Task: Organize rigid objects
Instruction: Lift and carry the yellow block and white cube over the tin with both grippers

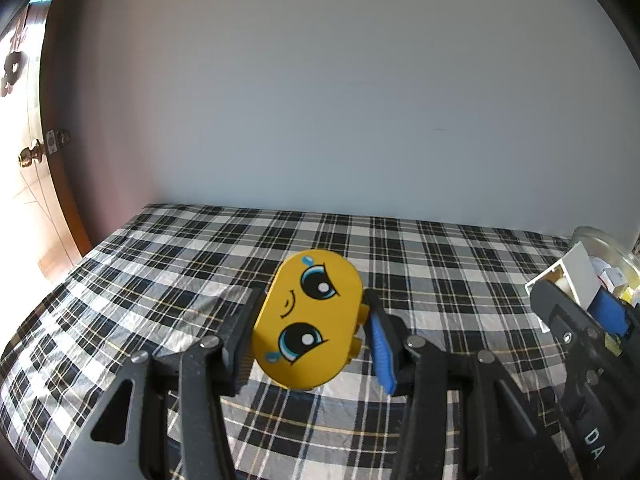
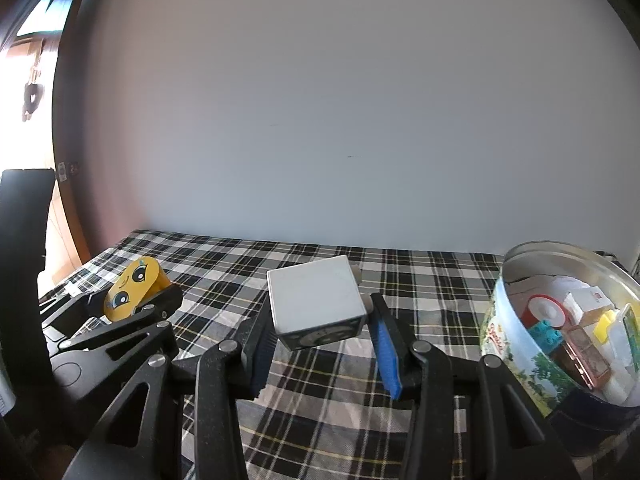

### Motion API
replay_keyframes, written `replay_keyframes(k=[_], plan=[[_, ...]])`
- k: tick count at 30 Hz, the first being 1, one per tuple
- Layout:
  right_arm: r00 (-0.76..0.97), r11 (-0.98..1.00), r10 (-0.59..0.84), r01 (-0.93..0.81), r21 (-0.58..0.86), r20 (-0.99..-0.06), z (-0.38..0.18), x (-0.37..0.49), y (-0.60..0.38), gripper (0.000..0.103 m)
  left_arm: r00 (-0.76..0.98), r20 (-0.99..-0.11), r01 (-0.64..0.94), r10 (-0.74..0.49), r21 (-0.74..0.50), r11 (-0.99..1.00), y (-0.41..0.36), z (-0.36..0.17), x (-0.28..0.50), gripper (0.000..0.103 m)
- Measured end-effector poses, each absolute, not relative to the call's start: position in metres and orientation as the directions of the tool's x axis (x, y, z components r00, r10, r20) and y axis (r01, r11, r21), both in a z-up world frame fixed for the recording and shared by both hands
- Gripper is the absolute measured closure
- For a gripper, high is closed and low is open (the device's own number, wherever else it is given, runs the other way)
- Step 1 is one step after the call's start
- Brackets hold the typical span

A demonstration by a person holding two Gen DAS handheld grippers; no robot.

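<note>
My left gripper (image 1: 310, 330) is shut on a yellow oval block with a cartoon face (image 1: 308, 320) and holds it above the plaid cloth. It also shows at the left of the right wrist view (image 2: 132, 294). My right gripper (image 2: 320, 320) is shut on a white cube block (image 2: 316, 300) with a dark printed side, held above the cloth. In the left wrist view that white block (image 1: 576, 276) shows at the far right, between the right gripper's fingers.
A round tin (image 2: 516, 344) with several toy blocks inside stands at the right on the plaid tablecloth (image 2: 320, 396). Its rim shows at the right edge of the left wrist view (image 1: 600, 240). A plain wall is behind; a door with a knob (image 1: 32, 154) is at the left.
</note>
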State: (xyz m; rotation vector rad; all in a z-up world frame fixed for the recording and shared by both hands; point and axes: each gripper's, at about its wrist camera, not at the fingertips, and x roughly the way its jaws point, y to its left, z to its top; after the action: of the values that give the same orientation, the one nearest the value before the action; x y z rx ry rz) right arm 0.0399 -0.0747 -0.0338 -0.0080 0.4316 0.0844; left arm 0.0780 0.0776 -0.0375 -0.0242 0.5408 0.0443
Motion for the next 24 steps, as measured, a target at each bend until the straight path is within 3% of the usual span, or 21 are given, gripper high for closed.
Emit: replay_keyframes(k=[24], plan=[[0.919,0.998,0.013,-0.035,-0.048,-0.394,-0.027,0.005,-0.128,0.056,0.86,-0.507,0.055,-0.054,-0.014,0.998,0.012,-0.036,0.051,0.055]])
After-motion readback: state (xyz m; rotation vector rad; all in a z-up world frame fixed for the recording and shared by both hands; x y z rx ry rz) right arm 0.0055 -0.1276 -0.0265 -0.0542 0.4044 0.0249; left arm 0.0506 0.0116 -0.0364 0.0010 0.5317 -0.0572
